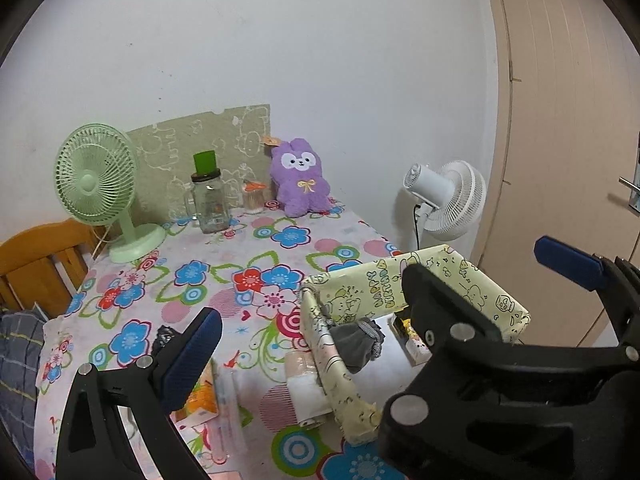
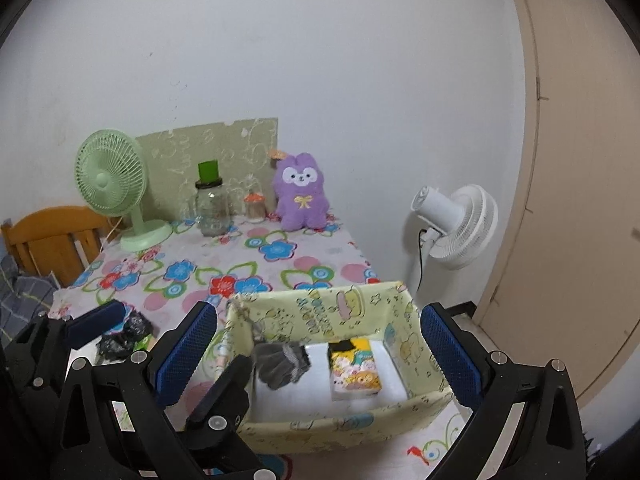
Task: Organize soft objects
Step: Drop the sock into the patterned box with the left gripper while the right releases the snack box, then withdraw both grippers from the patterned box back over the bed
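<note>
A pale yellow cartoon-printed fabric box (image 2: 348,364) sits at the near right corner of the desk (image 1: 248,248), which wears a flowered cloth. A grey knitted sock or glove (image 2: 282,364) hangs over the box's left wall, partly inside, beside a small colourful printed packet (image 2: 354,372) lying on the box floor.

The right gripper (image 2: 316,352) hovers released, its blue pads spread wide to either side of the box, touching nothing. The left gripper (image 1: 372,300) is likewise spread and empty; in the right wrist view its arm lies to the left of the box.

Soft things not yet boxed lie on the near left part of the desk: a dark crumpled fabric bundle (image 2: 122,338), close to the left gripper's outer finger, and a rolled pale pink and white cloth (image 1: 306,388) touching the box's outer left wall, its long axis running front to back along that wall.

My judgement: the left gripper is nearer to both, with the box lying to its right, so it suits the next pick. A purple plush rabbit (image 1: 298,178) sits upright at the far edge, well apart from both grippers.
</note>
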`<act>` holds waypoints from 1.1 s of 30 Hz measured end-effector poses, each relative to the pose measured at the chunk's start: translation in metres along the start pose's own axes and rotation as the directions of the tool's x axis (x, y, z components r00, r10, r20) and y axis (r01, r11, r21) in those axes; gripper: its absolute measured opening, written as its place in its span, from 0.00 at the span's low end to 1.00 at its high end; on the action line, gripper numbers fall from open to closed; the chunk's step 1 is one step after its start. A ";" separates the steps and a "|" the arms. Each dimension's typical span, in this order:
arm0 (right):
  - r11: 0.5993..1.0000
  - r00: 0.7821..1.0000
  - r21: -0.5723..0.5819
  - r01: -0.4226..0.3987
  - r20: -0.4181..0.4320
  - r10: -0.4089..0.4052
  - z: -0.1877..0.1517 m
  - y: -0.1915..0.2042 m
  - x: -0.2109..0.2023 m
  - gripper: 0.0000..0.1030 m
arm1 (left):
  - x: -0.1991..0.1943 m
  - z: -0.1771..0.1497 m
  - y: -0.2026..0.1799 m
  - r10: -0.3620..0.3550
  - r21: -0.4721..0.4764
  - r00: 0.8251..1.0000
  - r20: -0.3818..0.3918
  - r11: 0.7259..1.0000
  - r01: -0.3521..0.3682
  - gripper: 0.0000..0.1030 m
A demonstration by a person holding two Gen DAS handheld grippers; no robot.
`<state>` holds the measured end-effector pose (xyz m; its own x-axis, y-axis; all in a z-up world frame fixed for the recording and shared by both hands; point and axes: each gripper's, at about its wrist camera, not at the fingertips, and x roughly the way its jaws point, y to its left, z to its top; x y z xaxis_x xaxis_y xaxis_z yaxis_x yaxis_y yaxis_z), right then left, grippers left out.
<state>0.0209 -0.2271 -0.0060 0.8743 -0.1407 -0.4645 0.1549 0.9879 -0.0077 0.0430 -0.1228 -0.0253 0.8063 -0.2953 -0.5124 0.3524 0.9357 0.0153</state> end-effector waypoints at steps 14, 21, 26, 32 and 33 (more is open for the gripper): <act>0.997 0.997 -0.029 -0.074 0.008 0.075 -0.004 0.032 -0.024 1.00 | -0.033 -0.011 0.028 0.026 -0.034 0.999 0.029 0.999 -0.025 1.00; 0.991 0.992 -0.044 -0.128 0.005 0.129 -0.007 0.051 -0.030 1.00 | -0.046 -0.019 0.044 0.063 -0.058 0.998 0.029 0.996 -0.061 1.00; 0.987 0.988 -0.043 -0.156 0.009 0.156 -0.014 0.062 -0.031 1.00 | -0.049 -0.031 0.054 0.090 -0.084 0.996 0.013 0.993 -0.089 1.00; 0.981 0.982 -0.045 -0.189 0.004 0.190 -0.025 0.073 -0.028 1.00 | -0.048 -0.044 0.064 0.119 -0.109 0.993 -0.004 0.987 -0.119 1.00; 0.980 0.981 -0.046 -0.195 0.003 0.195 -0.027 0.074 -0.028 1.00 | -0.048 -0.046 0.064 0.123 -0.111 0.992 -0.004 0.986 -0.123 1.00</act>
<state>-0.0043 -0.1485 -0.0181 0.8891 0.0548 -0.4544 -0.0398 0.9983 0.0427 0.0049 -0.0396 -0.0388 0.8415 -0.1773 -0.5104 0.1961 0.9804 -0.0172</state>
